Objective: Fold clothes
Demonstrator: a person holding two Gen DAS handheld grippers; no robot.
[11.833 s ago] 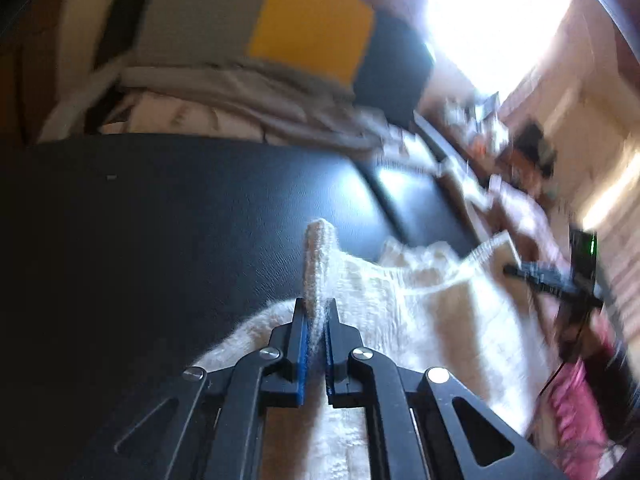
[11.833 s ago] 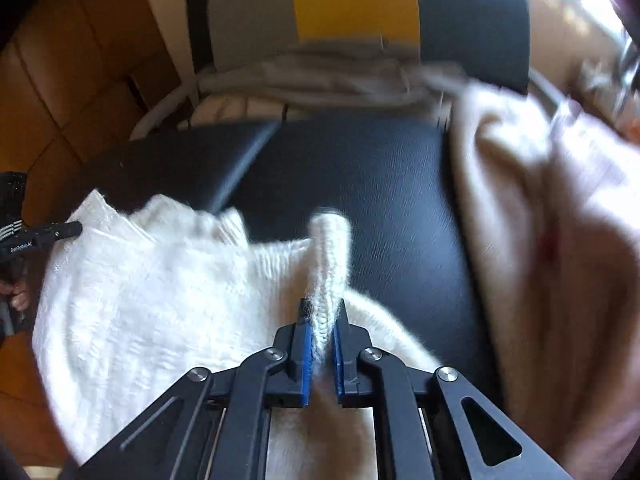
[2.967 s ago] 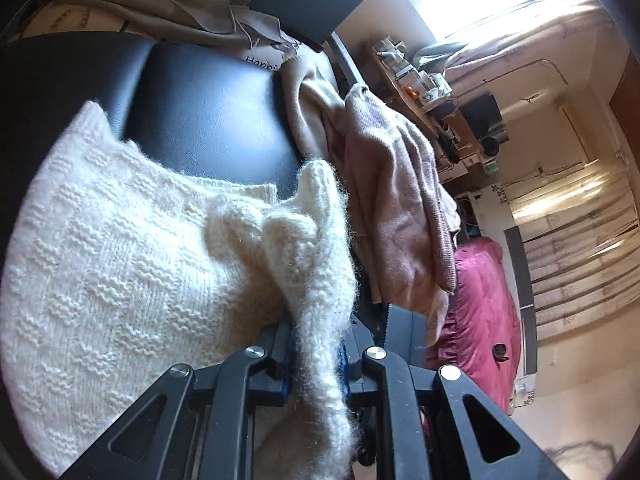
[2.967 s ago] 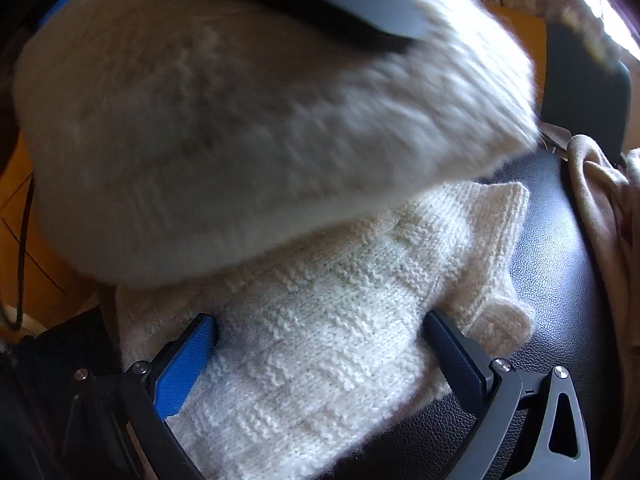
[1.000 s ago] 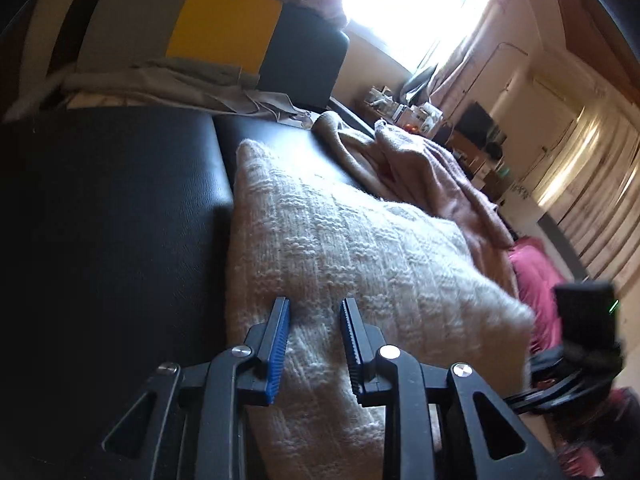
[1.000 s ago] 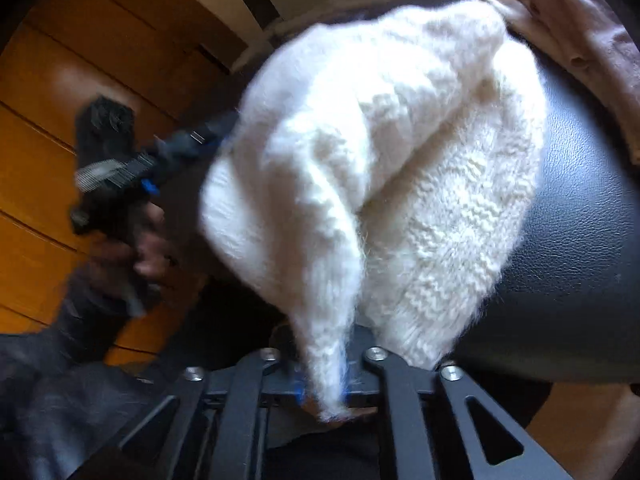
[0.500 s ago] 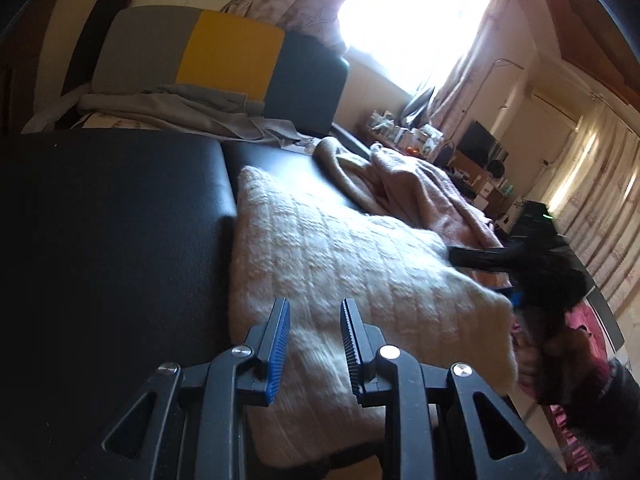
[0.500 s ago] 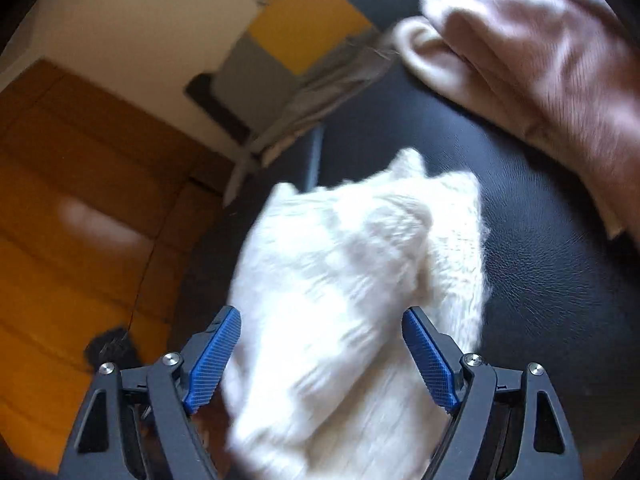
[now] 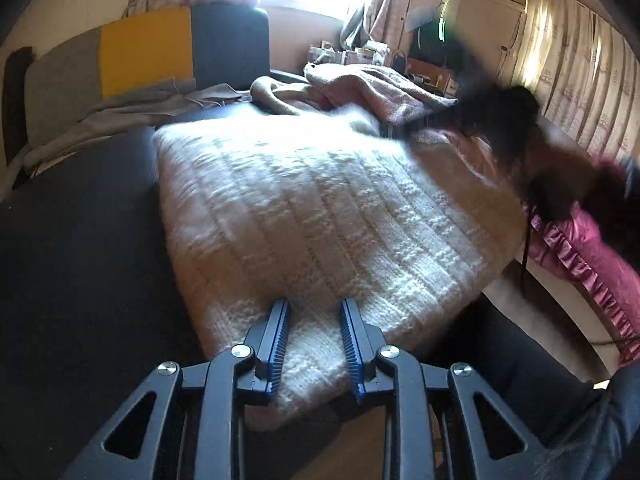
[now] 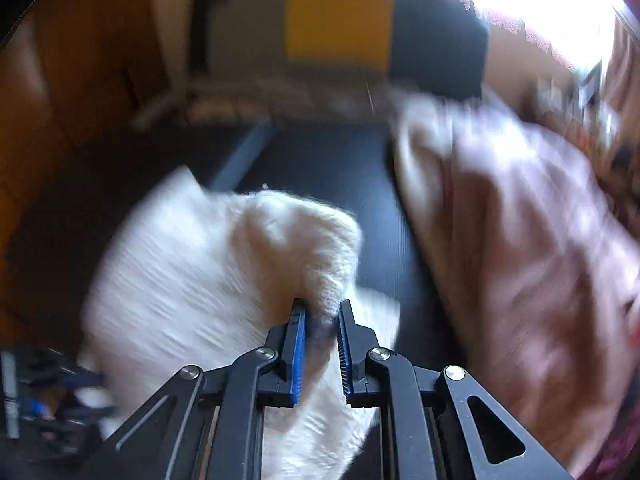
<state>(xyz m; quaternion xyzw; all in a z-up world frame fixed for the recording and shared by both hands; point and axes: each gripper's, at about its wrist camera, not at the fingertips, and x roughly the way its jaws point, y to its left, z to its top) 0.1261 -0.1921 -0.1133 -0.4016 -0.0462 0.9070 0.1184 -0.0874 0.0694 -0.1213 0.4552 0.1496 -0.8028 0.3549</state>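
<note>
One white knitted sweater (image 9: 320, 216) lies on one black padded surface (image 9: 80, 240). One pink knitted garment (image 9: 372, 84) lies heaped beside it, and one grey cloth (image 9: 132, 108) is draped at the far end. One backrest (image 9: 148, 52) stands behind, made of three colour panels: one grey, one yellow, one dark. One magenta ruffled fabric (image 9: 592, 256) shows at the right edge. Two grippers appear, the left gripper (image 9: 314, 338) and the right gripper (image 10: 322, 344), each with two fingers (image 9: 278, 340).
</note>
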